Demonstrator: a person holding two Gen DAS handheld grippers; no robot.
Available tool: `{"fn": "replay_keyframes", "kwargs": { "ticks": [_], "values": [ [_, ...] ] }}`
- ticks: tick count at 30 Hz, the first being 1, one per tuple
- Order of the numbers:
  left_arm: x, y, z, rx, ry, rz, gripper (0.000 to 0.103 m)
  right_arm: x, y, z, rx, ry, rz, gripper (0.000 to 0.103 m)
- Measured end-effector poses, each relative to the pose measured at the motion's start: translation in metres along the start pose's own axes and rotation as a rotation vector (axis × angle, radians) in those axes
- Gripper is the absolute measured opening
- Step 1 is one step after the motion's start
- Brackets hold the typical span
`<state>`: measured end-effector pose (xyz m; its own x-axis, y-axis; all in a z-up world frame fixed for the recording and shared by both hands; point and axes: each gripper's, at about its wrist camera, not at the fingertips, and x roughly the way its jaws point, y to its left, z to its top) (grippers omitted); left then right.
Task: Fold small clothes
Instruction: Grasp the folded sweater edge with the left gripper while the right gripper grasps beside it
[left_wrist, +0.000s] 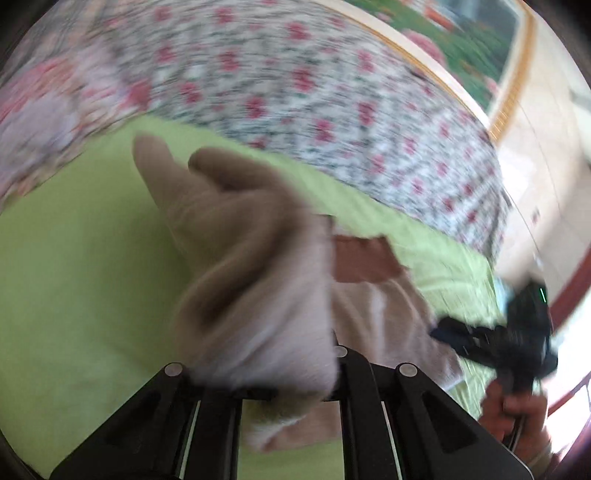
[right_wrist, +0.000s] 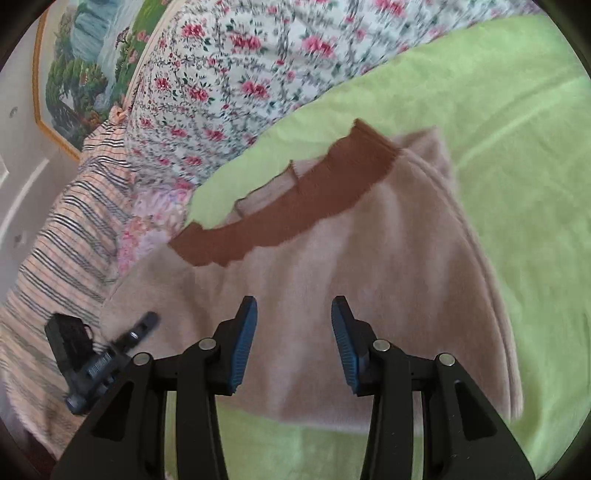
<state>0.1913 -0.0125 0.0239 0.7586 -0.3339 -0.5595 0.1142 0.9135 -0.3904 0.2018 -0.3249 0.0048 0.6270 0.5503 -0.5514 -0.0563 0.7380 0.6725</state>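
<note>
Pink garment (right_wrist: 332, 258), one only, lies on green blanket (right_wrist: 517, 184); brown waistband (right_wrist: 295, 206) at far end, long axis running near-to-far, tilted right. Left gripper (left_wrist: 291, 391) pinches a bunched fold of it, lifted. Right gripper (right_wrist: 294, 343) w/ jaws spread over the cloth, nothing between. Two grippers total. Floral quilt (right_wrist: 240, 74) beyond.

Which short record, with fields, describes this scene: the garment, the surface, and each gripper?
garment: pinkish-beige fleece garment with a brown ribbed band
surface: green blanket beside a floral cover
left gripper: shut on a bunched fold of the garment, lifted toward the camera
right gripper: open above the garment, nothing between the blue pads
background: framed landscape picture, striped cloth
</note>
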Motion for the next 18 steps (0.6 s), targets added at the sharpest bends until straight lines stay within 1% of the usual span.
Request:
{"fn": "replay_keyframes", "kwargs": {
  "ticks": [2,3,4,5,6,7,8,9,11,12,13,14,15,16,17,18],
  "values": [
    [0.012,-0.021,-0.003,0.047,0.014,-0.033,0.008,0.013,-0.001,0.018,0.02,0.046,0.086,0.043],
    [0.017,-0.031,-0.006,0.07,0.024,-0.043,0.008,0.02,0.0,0.025,0.026,0.064,0.107,0.044],
    [0.021,-0.039,-0.01,0.093,0.035,-0.05,0.008,0.028,0.0,0.031,0.032,0.088,0.137,0.049],
    [0.028,-0.047,-0.014,0.117,0.048,-0.054,0.008,0.038,0.001,0.037,0.041,0.112,0.176,0.058],
    [0.035,-0.053,-0.019,0.136,0.064,-0.057,0.008,0.047,0.002,0.042,0.05,0.125,0.208,0.063],
    [0.043,-0.058,-0.024,0.15,0.086,-0.06,0.008,0.059,0.003,0.047,0.062,0.144,0.252,0.071],
    [0.051,-0.061,-0.028,0.158,0.104,-0.065,0.008,0.067,0.005,0.05,0.07,0.166,0.285,0.076],
    [0.056,-0.062,-0.032,0.16,0.12,-0.069,0.008,0.081,0.005,0.053,0.081,0.204,0.316,0.077],
    [0.065,-0.064,-0.038,0.165,0.142,-0.071,0.008,0.104,0.007,0.054,0.091,0.246,0.287,0.078],
    [0.068,-0.064,-0.04,0.166,0.144,-0.072,0.008,0.114,0.009,0.055,0.079,0.258,0.258,0.077],
    [0.069,-0.064,-0.04,0.166,0.144,-0.073,0.008,0.122,0.01,0.055,0.076,0.267,0.235,0.066],
    [0.069,-0.063,-0.04,0.163,0.144,-0.076,0.008,0.129,0.01,0.056,0.08,0.276,0.214,0.042],
    [0.07,-0.063,-0.04,0.161,0.147,-0.077,0.008,0.135,0.01,0.057,0.087,0.277,0.213,0.036],
    [0.071,-0.064,-0.039,0.165,0.147,-0.072,0.008,0.137,0.01,0.06,0.09,0.27,0.217,0.034],
    [0.07,-0.065,-0.039,0.167,0.145,-0.072,0.008,0.134,0.013,0.063,0.077,0.253,0.209,0.025],
    [0.07,-0.066,-0.038,0.166,0.146,-0.072,0.008,0.128,0.017,0.066,0.052,0.236,0.194,0.022]
  ]
}}
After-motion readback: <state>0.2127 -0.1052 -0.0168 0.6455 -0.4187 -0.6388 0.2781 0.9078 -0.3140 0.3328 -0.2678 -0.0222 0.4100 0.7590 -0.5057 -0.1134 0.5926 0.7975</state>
